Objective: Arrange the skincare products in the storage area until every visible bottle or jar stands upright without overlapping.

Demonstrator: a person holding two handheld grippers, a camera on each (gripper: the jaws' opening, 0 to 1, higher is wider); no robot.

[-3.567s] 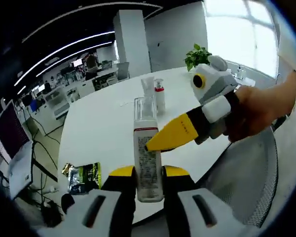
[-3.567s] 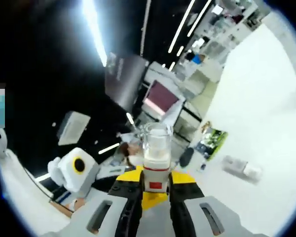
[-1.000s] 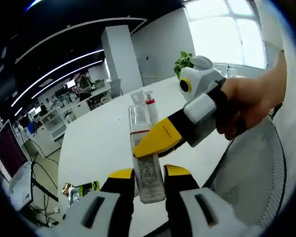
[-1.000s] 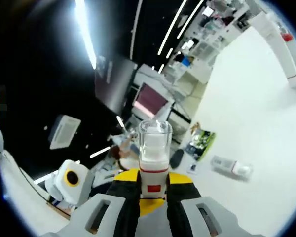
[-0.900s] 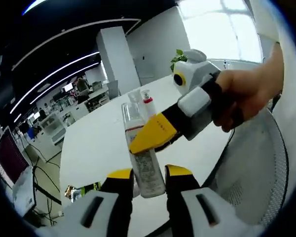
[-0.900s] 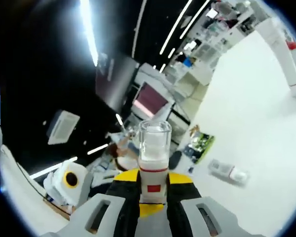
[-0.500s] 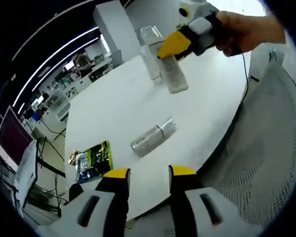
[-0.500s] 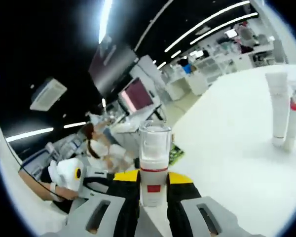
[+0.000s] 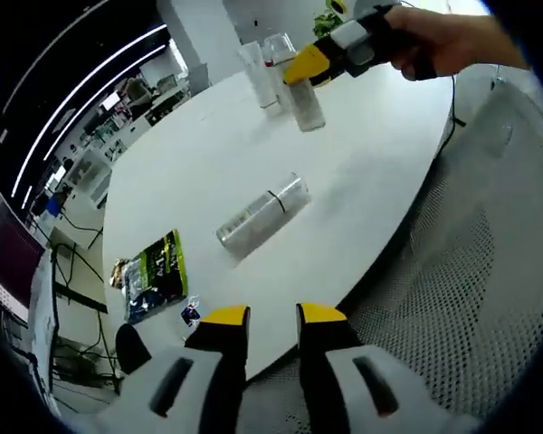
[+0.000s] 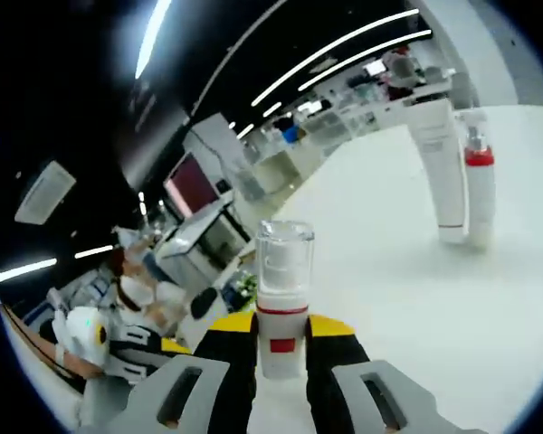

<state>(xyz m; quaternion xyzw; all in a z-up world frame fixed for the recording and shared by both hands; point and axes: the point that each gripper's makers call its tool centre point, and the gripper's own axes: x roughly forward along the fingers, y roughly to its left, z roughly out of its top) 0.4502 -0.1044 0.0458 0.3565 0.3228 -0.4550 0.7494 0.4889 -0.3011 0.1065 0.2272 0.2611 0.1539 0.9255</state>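
Observation:
My right gripper (image 10: 281, 327) is shut on a clear bottle (image 10: 283, 271) with a see-through cap and a red band, holding it upright. In the left gripper view that gripper (image 9: 306, 66), in a person's hand, holds the bottle (image 9: 305, 101) low over the white table's (image 9: 380, 172) far side, beside a white tube (image 9: 254, 70) and a red-collared pump bottle (image 9: 273, 61). I cannot tell whether its base touches the table. The tube (image 10: 441, 181) and pump bottle (image 10: 478, 185) stand upright. Another clear bottle (image 9: 262, 214) lies on its side mid-table. My left gripper (image 9: 271, 316) is open, off the near edge.
A green packet (image 9: 154, 276) lies on the table's left near edge. A grey mesh chair (image 9: 489, 298) sits close on the right. Office desks and monitors (image 10: 199, 194) lie beyond the table. The left gripper's body (image 10: 90, 339) shows at the lower left of the right gripper view.
My left gripper let go of the bottle and drew back off the table edge. My right gripper carried the bottle away to the far side, beside the tube and pump bottle.

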